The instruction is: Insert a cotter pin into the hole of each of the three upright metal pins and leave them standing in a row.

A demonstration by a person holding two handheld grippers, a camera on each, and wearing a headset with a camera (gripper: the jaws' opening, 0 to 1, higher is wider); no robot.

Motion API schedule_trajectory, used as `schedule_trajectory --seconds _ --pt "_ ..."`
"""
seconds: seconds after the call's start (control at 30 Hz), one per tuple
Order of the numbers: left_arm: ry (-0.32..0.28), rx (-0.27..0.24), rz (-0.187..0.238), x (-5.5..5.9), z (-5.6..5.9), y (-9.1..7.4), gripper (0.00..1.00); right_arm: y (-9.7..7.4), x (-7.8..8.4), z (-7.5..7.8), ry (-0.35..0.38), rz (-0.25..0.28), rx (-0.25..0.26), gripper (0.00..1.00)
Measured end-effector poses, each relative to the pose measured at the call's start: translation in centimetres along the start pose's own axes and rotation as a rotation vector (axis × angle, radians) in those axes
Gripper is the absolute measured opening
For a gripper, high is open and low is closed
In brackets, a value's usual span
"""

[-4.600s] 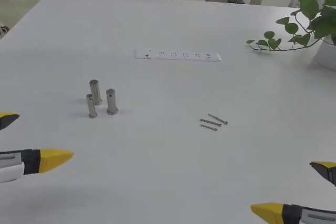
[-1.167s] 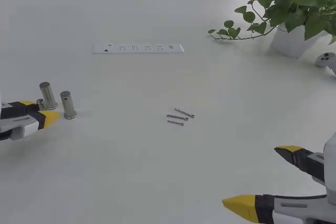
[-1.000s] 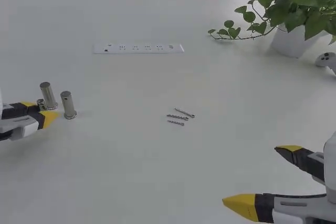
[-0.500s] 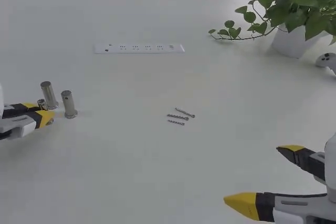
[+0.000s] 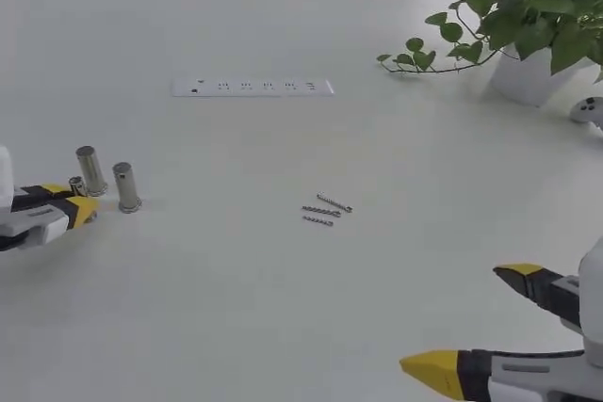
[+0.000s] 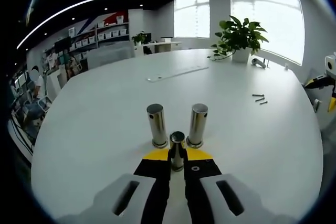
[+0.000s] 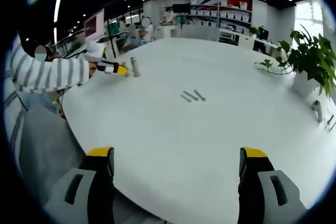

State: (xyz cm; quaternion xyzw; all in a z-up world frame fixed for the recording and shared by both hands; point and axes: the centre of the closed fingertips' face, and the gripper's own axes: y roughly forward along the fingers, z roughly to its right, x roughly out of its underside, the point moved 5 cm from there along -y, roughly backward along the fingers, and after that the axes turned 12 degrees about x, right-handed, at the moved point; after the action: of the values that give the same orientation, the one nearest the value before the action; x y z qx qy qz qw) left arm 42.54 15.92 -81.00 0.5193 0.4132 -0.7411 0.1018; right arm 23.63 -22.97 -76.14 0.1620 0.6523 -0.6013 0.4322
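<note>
I'm clamping my left claw [image 6: 177,157] on a stubby silver metal pin [image 6: 177,141], right claw [image 7: 177,155] gaping empty, thin grey cotter pins [image 5: 323,212] lying uninserted between them.

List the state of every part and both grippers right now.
left gripper, shut on short metal pin
right gripper, open, empty
short metal pin, upright, no cotter pin
tall metal pins, two, upright, free, no cotter pins
cotter pins, three, loose on table

Bright even light from above, faint shadows, fisheye-warped edges.
</note>
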Motion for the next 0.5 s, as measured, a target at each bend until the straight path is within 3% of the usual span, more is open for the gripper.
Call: schedule_trajectory --seconds 0.2,0.33,0.4,0.5 --pt "-0.047 -0.029 -0.021 0.2 0.4 -0.7 0.06 0.3 -0.1 -0.4 -0.011 0.000 -0.017 1.00" --pt "-0.027 -0.042 -0.022 0.0 0.8 -1.2 0.06 0.3 -0.1 -0.5 -0.016 -0.002 -0.022 1.00" --pt "-0.026 -0.048 -0.014 -0.3 1.1 -1.5 0.06 0.4 0.0 -0.5 -0.016 0.001 -0.024 1.00" --pt "-0.090 -0.055 0.018 -0.9 1.7 -2.0 0.06 0.4 0.0 -0.6 -0.015 0.005 -0.028 1.00"
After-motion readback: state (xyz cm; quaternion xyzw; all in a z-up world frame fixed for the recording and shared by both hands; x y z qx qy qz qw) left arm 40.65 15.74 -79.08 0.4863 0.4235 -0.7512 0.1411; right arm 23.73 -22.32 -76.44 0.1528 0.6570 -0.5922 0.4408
